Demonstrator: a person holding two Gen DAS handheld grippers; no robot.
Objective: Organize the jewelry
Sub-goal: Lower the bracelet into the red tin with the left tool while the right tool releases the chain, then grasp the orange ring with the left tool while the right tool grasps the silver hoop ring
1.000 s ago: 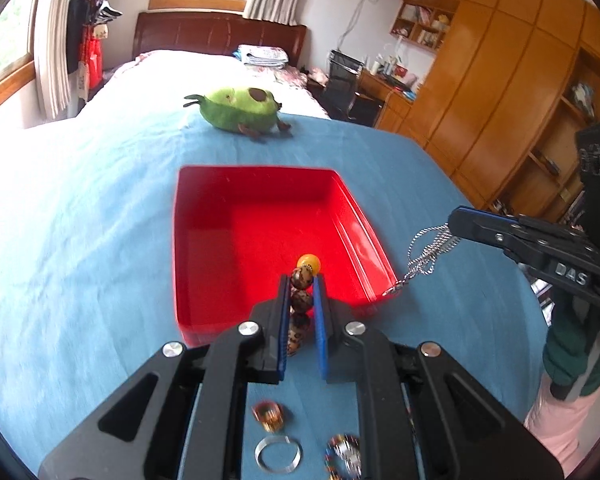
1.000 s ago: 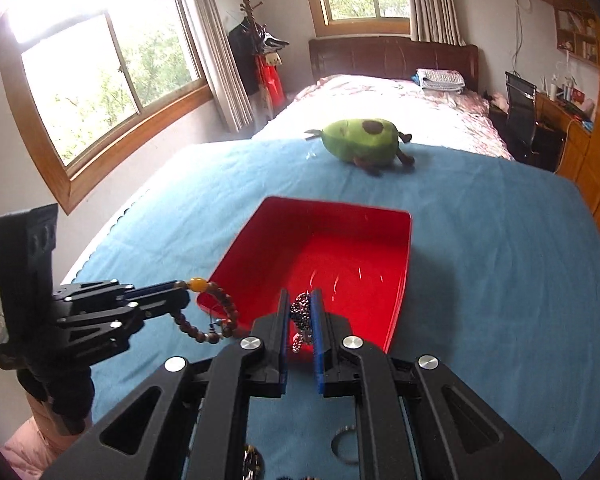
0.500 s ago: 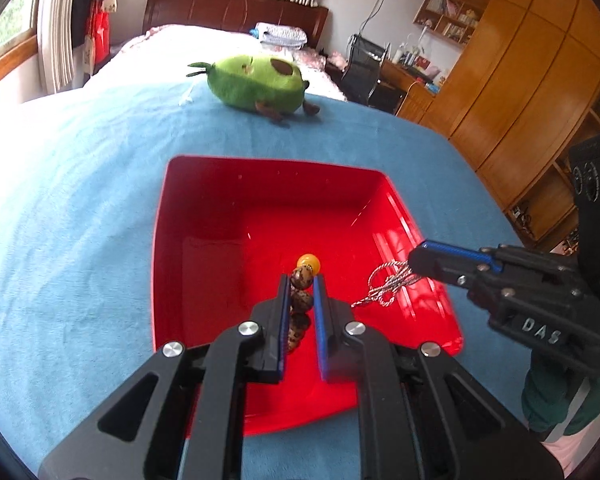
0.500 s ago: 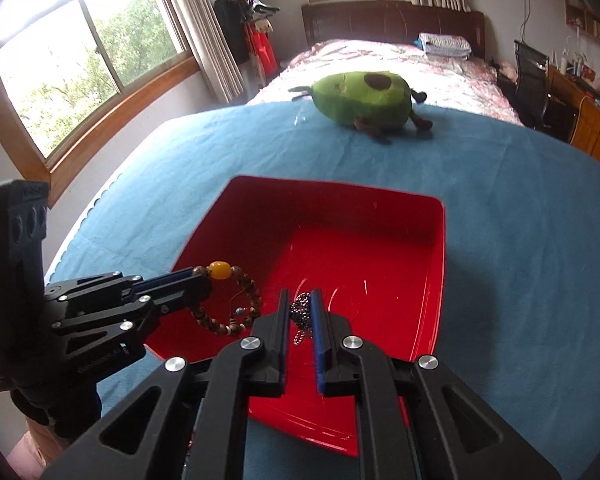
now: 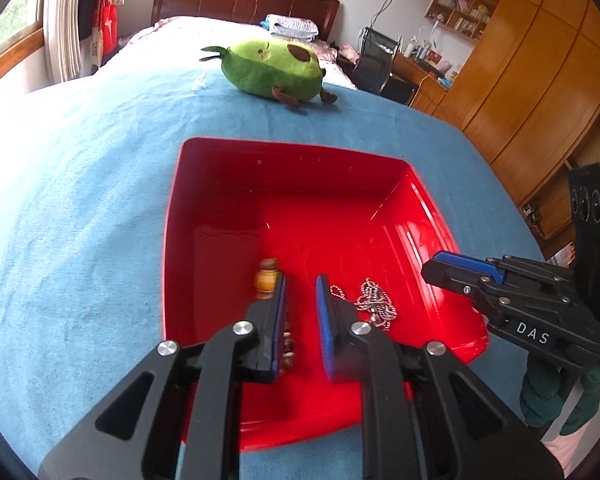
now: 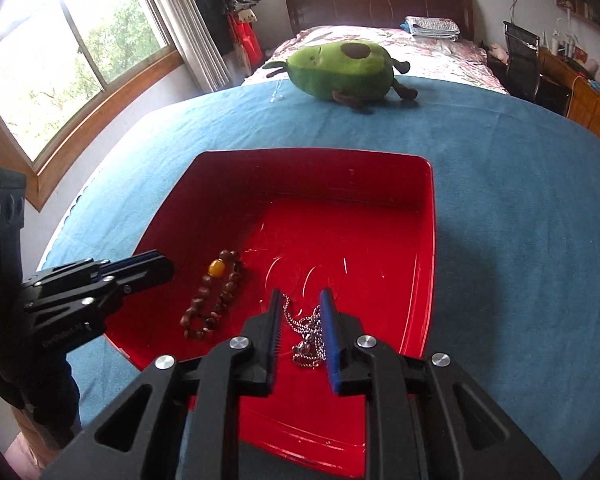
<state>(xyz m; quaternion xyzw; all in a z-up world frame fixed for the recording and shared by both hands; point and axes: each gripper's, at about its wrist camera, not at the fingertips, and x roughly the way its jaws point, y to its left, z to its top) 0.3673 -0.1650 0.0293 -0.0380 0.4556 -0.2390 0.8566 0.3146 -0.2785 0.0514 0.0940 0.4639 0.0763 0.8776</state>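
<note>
A red tray (image 5: 300,146) (image 6: 312,152) sits on the blue cloth. A brown bead bracelet (image 5: 266,280) (image 6: 216,300) with one amber bead lies on the tray floor, mostly beside my left gripper's left finger. My left gripper (image 5: 301,284) (image 6: 160,270) hangs over it, its jaws opening, and the pads press on nothing. A silver chain (image 5: 374,304) (image 6: 308,336) lies heaped on the tray floor. My right gripper (image 6: 301,298) (image 5: 440,270) hovers over the chain, jaws opening; the chain shows in the gap, free of the pads.
A green avocado plush (image 5: 274,70) (image 6: 342,70) lies on the cloth beyond the tray. A bed stands behind it, wooden wardrobes (image 5: 540,80) to the right, a window (image 6: 60,60) to the left. A gloved hand (image 5: 556,392) holds the right gripper.
Both grippers came forward and down over the tray. Their jaws parted, and the bracelet and the chain dropped from them onto the tray floor.
</note>
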